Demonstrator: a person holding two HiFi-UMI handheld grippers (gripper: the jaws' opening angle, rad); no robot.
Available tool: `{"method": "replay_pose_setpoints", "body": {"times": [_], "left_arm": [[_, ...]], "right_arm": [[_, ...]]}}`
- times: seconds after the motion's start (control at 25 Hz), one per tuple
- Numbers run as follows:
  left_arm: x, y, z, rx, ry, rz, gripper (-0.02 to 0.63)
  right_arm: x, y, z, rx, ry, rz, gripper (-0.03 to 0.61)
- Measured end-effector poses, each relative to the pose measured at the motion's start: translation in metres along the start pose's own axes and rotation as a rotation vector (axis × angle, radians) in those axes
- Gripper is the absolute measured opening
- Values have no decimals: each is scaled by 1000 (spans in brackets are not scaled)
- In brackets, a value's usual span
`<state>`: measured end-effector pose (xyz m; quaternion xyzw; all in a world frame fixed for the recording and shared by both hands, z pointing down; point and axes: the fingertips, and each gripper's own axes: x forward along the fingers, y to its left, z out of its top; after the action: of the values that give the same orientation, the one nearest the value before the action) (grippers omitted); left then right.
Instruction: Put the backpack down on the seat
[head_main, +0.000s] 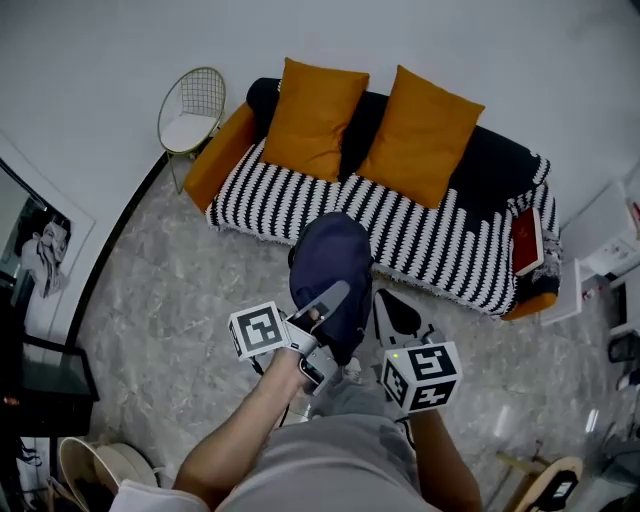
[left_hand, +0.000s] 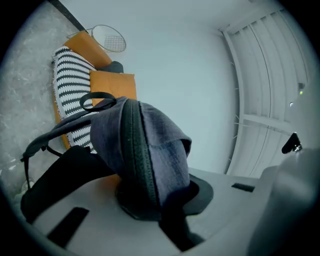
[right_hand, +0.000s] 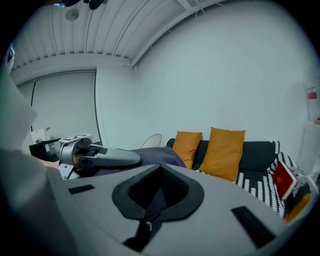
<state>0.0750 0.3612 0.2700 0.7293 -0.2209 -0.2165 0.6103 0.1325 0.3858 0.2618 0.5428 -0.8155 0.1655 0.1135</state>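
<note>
Two grippers share the load. My left gripper (head_main: 322, 310) has its jaws narrowed onto a fold of the dark blue backpack (head_main: 333, 265), pinching the cloth next to the zip. My right gripper (head_main: 398, 322) has its jaws closed on a dark strap (right_hand: 152, 210) of the same bag.

From the head view, the backpack hangs in the air between the two grippers. It is over the grey floor (head_main: 170, 290) at the front edge of the sofa (head_main: 420, 240) and is not set down on the striped seat. That view also shows both orange cushions (head_main: 312, 118) leaning on the backrest, a wire chair (head_main: 192, 108) beside the sofa's left end, and a red book (head_main: 526, 242) at its right end.

The left gripper view is mostly filled by the bag's cloth and a loose loop of strap. Only a slice of the striped seat and one cushion shows behind it.

The right gripper view shows little of the bag's body. It shows my other gripper lying against the blue cloth, with the cushions and the red book beyond it.
</note>
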Motion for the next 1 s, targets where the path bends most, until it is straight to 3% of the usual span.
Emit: {"method": "replay_pose_setpoints", "body": {"times": [0.28, 0.52, 1.0], "left_arm": [[53, 10, 32, -10, -29, 3, 46], [86, 29, 54, 14, -49, 58, 46], [134, 53, 95, 16, -92, 68, 46]], "right_arm": [[47, -41, 17, 2, 24, 43, 2], [78, -76, 26, 9, 32, 70, 2], [131, -115, 29, 11, 49, 117, 2]]}}
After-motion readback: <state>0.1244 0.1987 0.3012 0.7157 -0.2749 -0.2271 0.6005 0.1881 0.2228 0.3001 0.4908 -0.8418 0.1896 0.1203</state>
